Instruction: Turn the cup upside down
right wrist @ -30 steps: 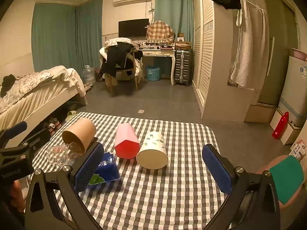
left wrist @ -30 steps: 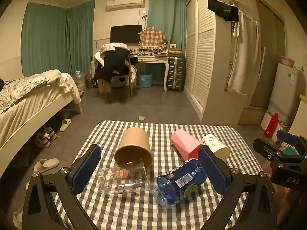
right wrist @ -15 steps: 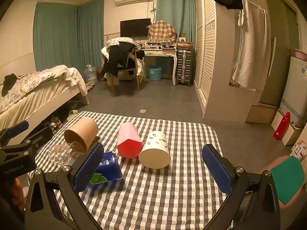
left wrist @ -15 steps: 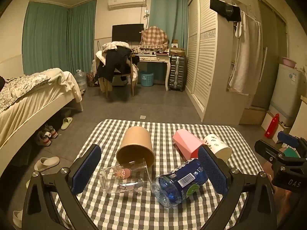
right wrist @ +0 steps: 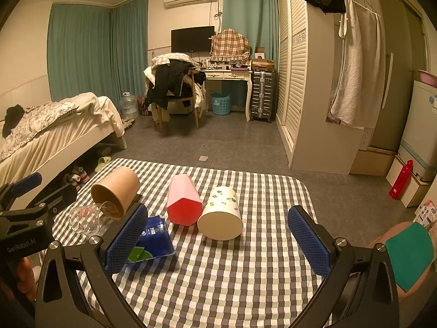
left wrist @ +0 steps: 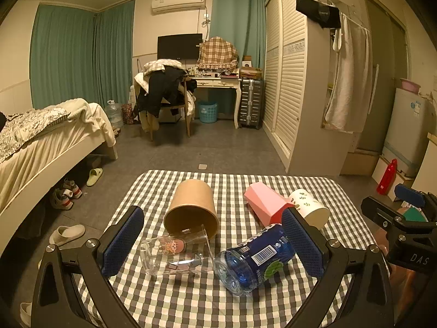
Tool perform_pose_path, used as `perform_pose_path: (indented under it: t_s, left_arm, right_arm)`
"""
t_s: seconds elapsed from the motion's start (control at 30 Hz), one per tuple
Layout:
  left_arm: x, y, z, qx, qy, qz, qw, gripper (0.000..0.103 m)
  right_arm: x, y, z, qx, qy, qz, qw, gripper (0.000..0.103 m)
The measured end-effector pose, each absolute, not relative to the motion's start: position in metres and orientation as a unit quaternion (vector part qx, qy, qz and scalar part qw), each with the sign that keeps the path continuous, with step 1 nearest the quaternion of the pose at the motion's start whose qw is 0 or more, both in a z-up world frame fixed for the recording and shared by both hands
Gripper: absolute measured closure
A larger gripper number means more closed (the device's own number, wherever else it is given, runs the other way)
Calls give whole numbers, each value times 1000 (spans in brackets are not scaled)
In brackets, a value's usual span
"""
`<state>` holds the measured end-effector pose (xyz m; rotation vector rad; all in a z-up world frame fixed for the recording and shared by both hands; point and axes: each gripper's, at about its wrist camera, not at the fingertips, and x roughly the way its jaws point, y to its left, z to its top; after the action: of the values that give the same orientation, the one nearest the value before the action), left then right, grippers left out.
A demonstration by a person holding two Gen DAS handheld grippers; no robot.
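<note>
Advanced slightly toward clear cup (left wrist: 176, 254) lying near table (left wrist: 191, 300) left edge; left gripper (left wrist: 210, 242), right gripper (right wrist: 220, 239) wide open, empty.

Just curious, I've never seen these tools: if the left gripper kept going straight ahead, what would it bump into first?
Probably the clear glass cup lying on its side between the open left gripper fingers, with the blue bottle beside it; depth is uncertain.

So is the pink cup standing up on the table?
No, the pink cup is lying on its side on the checkered tablecloth, beside the white cup.
</note>
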<state>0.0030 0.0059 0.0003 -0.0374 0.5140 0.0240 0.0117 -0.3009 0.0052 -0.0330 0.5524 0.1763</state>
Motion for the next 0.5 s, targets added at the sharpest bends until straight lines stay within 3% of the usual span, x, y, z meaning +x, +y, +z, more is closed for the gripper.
perform_pose_path:
  t_s: [0.5]
  left_arm:
    - [3,5,-1,-18,254,12,967,0]
  right_arm:
    - [12,-299,5,-16,273,86,958,0]
